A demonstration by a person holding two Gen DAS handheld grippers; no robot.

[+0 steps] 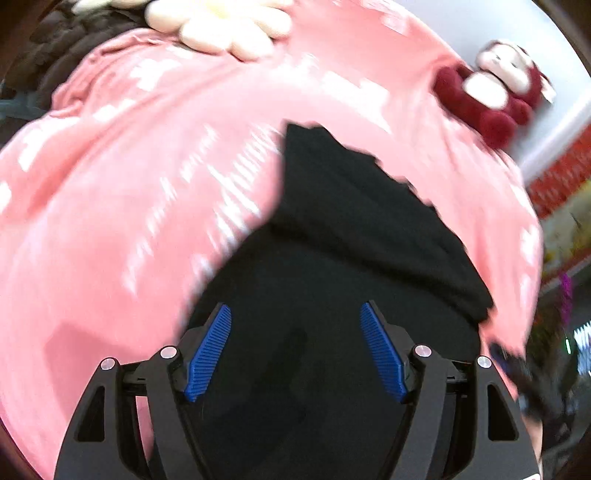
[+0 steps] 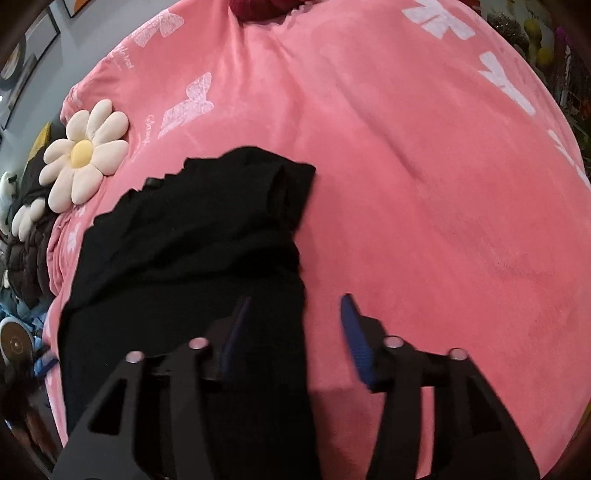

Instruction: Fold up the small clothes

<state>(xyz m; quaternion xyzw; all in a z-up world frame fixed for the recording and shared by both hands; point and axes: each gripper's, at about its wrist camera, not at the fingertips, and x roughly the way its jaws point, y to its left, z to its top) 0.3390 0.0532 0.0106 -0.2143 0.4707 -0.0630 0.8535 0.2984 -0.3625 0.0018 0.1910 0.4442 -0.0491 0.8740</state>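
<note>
A black garment (image 1: 332, 258) lies on a pink blanket (image 1: 129, 184), its far part folded back over itself in a thick ridge. My left gripper (image 1: 295, 314) is open and hovers right over the near part of the garment, holding nothing. In the right wrist view the same black garment (image 2: 192, 251) lies at the left. My right gripper (image 2: 295, 302) is open and straddles the garment's right edge, the left finger over black cloth, the right finger over the pink blanket (image 2: 424, 184).
A white flower cushion (image 2: 83, 151) lies at the blanket's left edge; it also shows in the left wrist view (image 1: 221, 26). A dark red plush toy (image 1: 491, 96) sits at the far right. A brown quilted item (image 2: 26, 243) lies beside the blanket.
</note>
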